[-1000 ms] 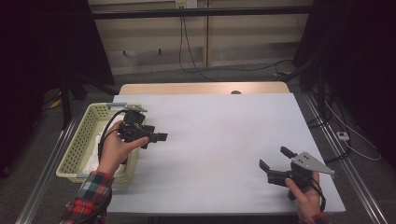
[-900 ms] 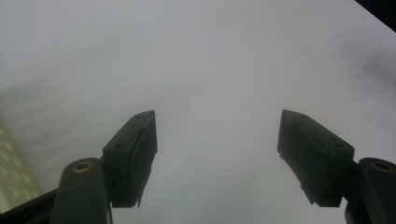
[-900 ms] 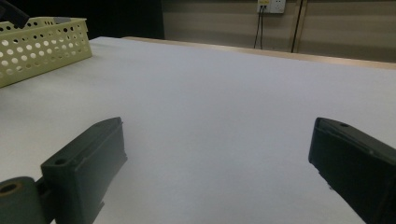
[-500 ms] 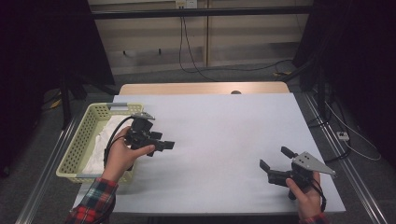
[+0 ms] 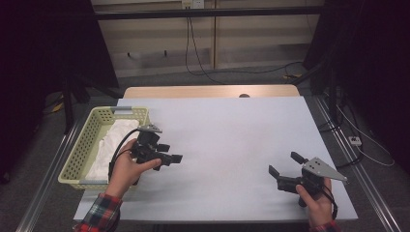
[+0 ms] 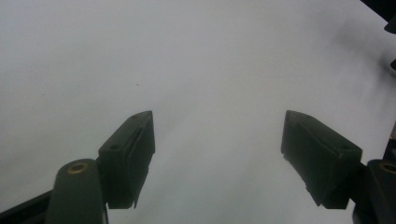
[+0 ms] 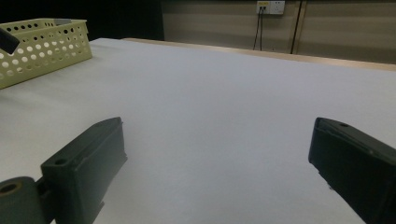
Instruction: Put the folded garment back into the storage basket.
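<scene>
Left gripper [image 5: 170, 153] near tabletop's [image 5: 227, 140] left edge, beside basket [image 5: 83, 145] of white cloth [image 5: 112, 142], jaws apart, empty. Right gripper [image 5: 285, 170] near right front corner, released, empty.

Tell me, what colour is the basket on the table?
The basket is pale yellow-green, best seen in the high view.

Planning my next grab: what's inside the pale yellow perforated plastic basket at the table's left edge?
The pale yellow perforated plastic basket holds crumpled white cloth along most of its floor. Whatever lies beneath the cloth is covered, and the person's left hand hides the near right corner.
</scene>
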Motion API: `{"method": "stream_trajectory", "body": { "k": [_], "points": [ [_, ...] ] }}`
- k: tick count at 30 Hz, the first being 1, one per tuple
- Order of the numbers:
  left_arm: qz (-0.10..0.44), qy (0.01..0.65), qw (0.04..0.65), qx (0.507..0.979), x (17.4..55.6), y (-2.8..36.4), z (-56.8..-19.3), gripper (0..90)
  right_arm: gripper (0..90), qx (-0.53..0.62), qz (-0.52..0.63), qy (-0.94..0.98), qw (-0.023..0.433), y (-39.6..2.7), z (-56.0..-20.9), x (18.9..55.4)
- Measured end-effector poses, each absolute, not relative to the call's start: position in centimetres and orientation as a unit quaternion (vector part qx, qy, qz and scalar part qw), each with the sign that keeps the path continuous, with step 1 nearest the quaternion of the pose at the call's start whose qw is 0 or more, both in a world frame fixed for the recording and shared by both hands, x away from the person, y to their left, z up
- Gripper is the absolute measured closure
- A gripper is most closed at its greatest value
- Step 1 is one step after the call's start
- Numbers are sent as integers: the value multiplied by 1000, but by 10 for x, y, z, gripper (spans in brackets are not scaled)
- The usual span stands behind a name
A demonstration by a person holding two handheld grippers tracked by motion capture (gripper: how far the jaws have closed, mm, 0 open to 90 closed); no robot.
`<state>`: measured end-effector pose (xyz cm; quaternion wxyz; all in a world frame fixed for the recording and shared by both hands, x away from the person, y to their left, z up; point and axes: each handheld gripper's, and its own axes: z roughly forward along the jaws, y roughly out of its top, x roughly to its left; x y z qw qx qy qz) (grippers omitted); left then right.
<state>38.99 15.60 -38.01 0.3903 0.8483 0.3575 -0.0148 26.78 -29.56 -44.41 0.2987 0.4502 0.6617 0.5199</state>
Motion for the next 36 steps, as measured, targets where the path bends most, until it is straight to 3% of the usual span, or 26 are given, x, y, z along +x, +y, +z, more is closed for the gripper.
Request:
{"method": "stream_trajectory", "body": {
  "k": [36],
  "points": [
    [-24, 351, 402, 845, 364, 161, -415, 217, 40, 448, 520, 664, 299, -295, -444, 268]
  ]
}}
